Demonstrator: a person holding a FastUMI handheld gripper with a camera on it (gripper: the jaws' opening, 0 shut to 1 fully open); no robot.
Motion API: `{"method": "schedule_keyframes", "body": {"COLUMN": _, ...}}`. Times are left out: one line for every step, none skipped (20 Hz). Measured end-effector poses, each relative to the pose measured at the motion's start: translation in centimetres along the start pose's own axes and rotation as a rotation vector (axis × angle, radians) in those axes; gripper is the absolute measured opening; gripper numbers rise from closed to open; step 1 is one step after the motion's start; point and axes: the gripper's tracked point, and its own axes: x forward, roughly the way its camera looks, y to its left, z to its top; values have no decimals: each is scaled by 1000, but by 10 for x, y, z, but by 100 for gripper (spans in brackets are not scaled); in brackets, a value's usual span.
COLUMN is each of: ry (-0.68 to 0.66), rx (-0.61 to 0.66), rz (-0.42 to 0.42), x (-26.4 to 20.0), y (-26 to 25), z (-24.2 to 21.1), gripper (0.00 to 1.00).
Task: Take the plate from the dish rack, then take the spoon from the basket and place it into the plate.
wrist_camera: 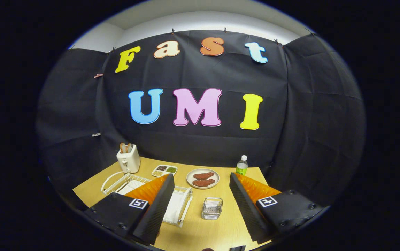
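Observation:
My gripper [201, 179] hovers above the wooden table [217, 230], open, with nothing between its black and orange fingers [158, 205]. The white wire dish rack [123, 182] stands to the left, and the left finger hides much of it. Something white and flat [132, 186] shows inside the rack; I cannot tell whether it is the plate. A small clear basket [212, 208] sits on the table between the two fingers, and whether a spoon lies in it I cannot make out.
A white toaster [128, 159] with bread stands at the back left. A three-part seasoning dish [164, 170], a plate with two brown patties [202, 178] and a small bottle [241, 166] line the table's far side.

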Motion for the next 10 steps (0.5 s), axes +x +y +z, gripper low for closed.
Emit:
{"method": "schedule_keyframes", "body": {"ry": 8, "rx": -4, "rz": -1, "x": 1, "y": 0, "z": -3, "gripper": 98}}
{"method": "schedule_keyframes", "body": {"ry": 10, "rx": -11, "rz": 1, "x": 1, "y": 2, "z": -3, "gripper": 98}}
{"method": "schedule_keyframes", "body": {"ry": 9, "rx": -16, "rz": 0, "x": 2, "y": 3, "z": -3, "gripper": 98}}
{"method": "schedule_keyframes", "body": {"ry": 11, "rx": -21, "rz": 6, "x": 2, "y": 5, "z": -4, "gripper": 98}}
{"method": "schedule_keyframes", "body": {"ry": 13, "rx": -25, "rz": 10, "x": 3, "y": 8, "z": -4, "gripper": 98}}
{"method": "schedule_keyframes", "body": {"ry": 14, "rx": -30, "rz": 13, "x": 3, "y": 10, "z": -5, "gripper": 97}}
{"method": "schedule_keyframes", "body": {"ry": 18, "rx": -32, "rz": 16, "x": 4, "y": 11, "z": -7, "gripper": 98}}
{"method": "schedule_keyframes", "body": {"ry": 21, "rx": -30, "rz": 16, "x": 5, "y": 13, "z": -8, "gripper": 98}}
{"method": "schedule_keyframes", "body": {"ry": 23, "rx": -25, "rz": 20, "x": 5, "y": 15, "z": -9, "gripper": 98}}
{"method": "schedule_keyframes", "body": {"ry": 26, "rx": -21, "rz": 21, "x": 6, "y": 16, "z": -10, "gripper": 97}}
